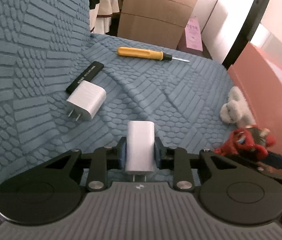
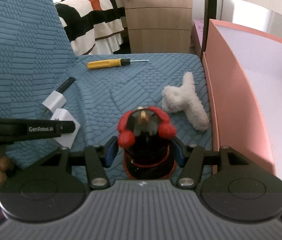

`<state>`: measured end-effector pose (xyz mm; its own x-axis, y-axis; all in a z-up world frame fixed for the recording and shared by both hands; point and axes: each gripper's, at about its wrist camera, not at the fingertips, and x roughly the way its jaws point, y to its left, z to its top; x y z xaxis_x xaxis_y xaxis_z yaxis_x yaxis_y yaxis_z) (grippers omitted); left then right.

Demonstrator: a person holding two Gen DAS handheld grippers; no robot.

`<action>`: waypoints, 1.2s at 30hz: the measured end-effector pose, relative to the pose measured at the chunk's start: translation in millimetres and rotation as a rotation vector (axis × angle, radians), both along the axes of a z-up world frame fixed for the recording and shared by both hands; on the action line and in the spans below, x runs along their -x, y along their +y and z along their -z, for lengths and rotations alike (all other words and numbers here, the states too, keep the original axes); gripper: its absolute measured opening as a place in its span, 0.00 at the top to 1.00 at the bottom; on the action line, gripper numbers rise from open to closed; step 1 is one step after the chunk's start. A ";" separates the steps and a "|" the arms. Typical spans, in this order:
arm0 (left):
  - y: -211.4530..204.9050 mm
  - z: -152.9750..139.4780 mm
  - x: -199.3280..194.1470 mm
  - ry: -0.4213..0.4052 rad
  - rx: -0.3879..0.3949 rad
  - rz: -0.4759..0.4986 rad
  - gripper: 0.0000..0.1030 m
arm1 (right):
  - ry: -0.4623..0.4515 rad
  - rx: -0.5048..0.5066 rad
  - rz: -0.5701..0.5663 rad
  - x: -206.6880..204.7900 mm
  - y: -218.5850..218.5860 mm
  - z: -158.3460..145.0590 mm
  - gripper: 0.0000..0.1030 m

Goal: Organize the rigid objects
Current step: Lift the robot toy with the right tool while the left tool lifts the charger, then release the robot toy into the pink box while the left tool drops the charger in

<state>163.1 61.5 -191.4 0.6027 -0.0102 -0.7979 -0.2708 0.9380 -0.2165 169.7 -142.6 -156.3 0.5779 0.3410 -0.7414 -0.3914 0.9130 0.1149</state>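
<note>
White plastic, smooth and hard: the charger block (image 1: pixel 140 146) in the left gripper (image 1: pixel 140 153) looked light and stiff, the kind of thing that slides if pinched loosely. It was held across its flat sides, prongs pointing back toward the handle, with both blue pads (image 1: pixel 122 156) pressed against it just above the blue textured sofa cover (image 1: pixel 160 92). A second white charger (image 1: pixel 87 98) lay on the seat, touching a black slim stick (image 1: pixel 86 76), and a yellow screwdriver (image 1: pixel 141 53) lay farther back.

The right gripper (image 2: pixel 144 150) stood apart around a glossy black figurine with red earmuffs (image 2: pixel 145 136); I could not tell if the pads touched it. That piece looked heavier, slick and breakable, best taken low on its body. A white plush toy (image 2: pixel 188 102) lay beside the pink box (image 2: pixel 230 92).
</note>
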 end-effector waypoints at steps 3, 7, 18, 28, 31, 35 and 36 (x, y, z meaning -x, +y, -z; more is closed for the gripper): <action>-3.7 -6.0 4.4 -0.008 -0.003 -0.004 0.69 | 0.000 -0.028 -0.008 1.4 -2.3 -5.2 0.43; -5.0 -15.8 12.1 -0.021 0.033 -0.024 0.69 | -0.006 -0.033 -0.025 5.2 -1.9 -10.8 0.43; -19.3 -68.8 24.9 -0.032 0.074 -0.038 0.69 | -0.012 -0.081 -0.036 15.6 -18.3 -62.7 0.43; -42.7 -150.3 9.1 -0.109 0.078 -0.005 0.69 | -0.088 -0.127 -0.028 6.4 -43.0 -130.6 0.43; -54.8 -170.9 1.5 -0.133 0.086 0.015 0.69 | -0.122 -0.142 -0.032 1.7 -50.8 -151.0 0.43; -73.0 -197.3 -8.9 -0.163 0.084 0.035 0.69 | -0.166 -0.164 -0.022 -4.6 -65.6 -176.0 0.43; -77.2 -203.8 -11.4 -0.173 0.084 0.037 0.69 | -0.173 -0.169 -0.020 -5.8 -70.1 -181.2 0.43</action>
<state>174.5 -15.7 12.3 0.7287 -0.0967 -0.6780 -0.1885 0.9234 -0.3343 175.5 -212.6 24.9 0.6836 0.4643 -0.5631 -0.4361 0.8785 0.1950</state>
